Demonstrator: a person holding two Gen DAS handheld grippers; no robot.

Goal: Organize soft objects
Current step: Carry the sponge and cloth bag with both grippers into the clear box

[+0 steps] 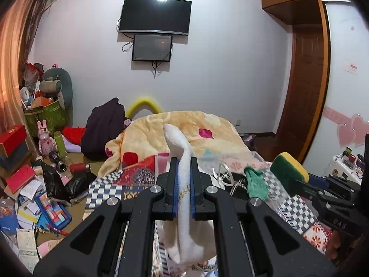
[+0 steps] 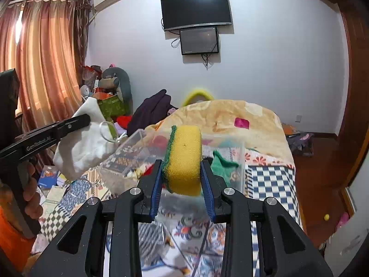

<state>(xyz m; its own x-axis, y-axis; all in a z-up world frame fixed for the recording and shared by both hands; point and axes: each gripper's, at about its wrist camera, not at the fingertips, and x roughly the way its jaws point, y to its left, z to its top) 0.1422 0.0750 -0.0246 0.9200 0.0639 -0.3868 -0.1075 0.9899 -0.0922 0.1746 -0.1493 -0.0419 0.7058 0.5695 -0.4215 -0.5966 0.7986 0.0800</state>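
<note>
Left gripper (image 1: 183, 180): clenched on a white cloth drawstring pouch (image 1: 182, 198), held above the patchwork-covered bed (image 1: 103, 189).
Right gripper (image 2: 182, 180): grasping a yellow sponge with a green scouring side (image 2: 183, 159), raised over a clear plastic box (image 2: 129, 152).
In the box: a green cloth (image 2: 222, 164).
Backdrop: a wall-mounted black television (image 1: 155, 16).

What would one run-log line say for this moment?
left gripper: shut on white cloth sock | right gripper: shut on yellow-green sponge | both above clear plastic bin

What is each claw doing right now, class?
Left claw: shut on the white sock.
Right claw: shut on the yellow-green sponge.
</note>
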